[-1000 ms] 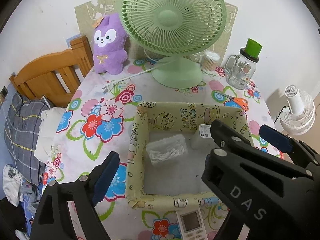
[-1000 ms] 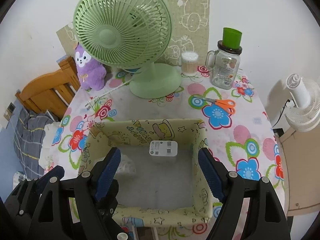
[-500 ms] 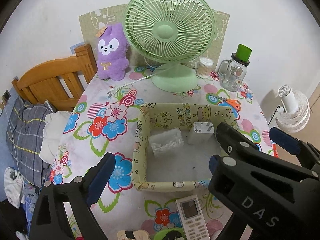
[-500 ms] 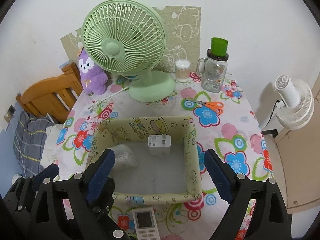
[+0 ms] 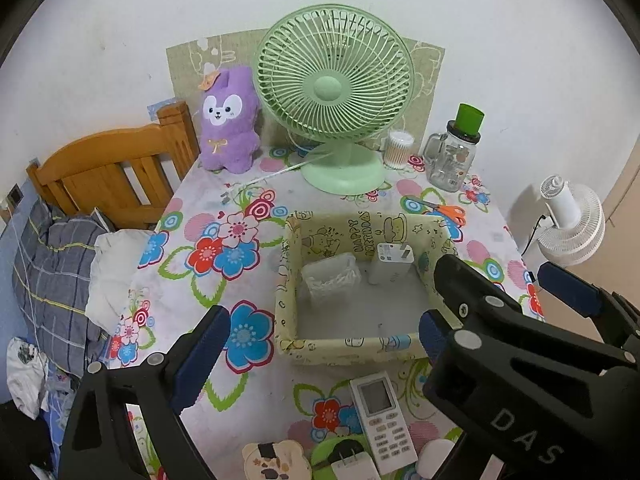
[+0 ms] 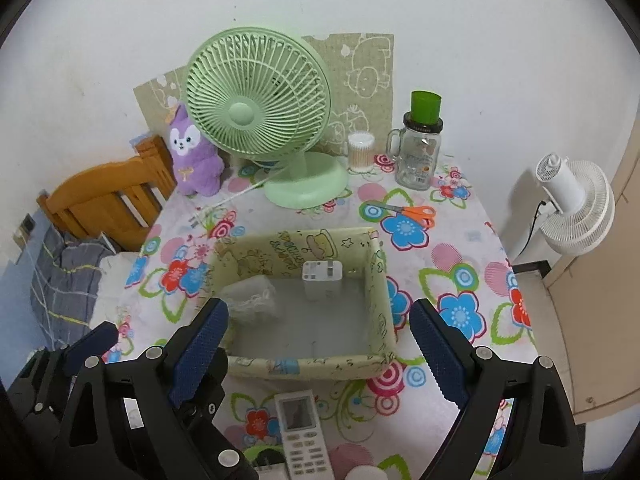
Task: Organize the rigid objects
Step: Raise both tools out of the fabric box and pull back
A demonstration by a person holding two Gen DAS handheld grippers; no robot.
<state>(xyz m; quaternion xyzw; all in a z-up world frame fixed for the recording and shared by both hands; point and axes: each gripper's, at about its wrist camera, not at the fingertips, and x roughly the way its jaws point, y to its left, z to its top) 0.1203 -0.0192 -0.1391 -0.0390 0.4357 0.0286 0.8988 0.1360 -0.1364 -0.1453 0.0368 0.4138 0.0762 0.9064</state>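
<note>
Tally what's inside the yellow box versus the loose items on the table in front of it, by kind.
In yellow box:
white charger: 1
clear plastic container: 1
In front of it:
remote: 1
white plug: 1
bear-shaped item: 1
Total: 5

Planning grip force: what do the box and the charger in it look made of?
Box: seems cardboard wrapped in printed cartoon paper; creased corners, slightly bowed walls, matte. Charger: hard white plastic, smooth, faintly glossy, with metal prongs on top.

Open box (image 6: 304,366) top, fan (image 6: 260,120) behind
</note>
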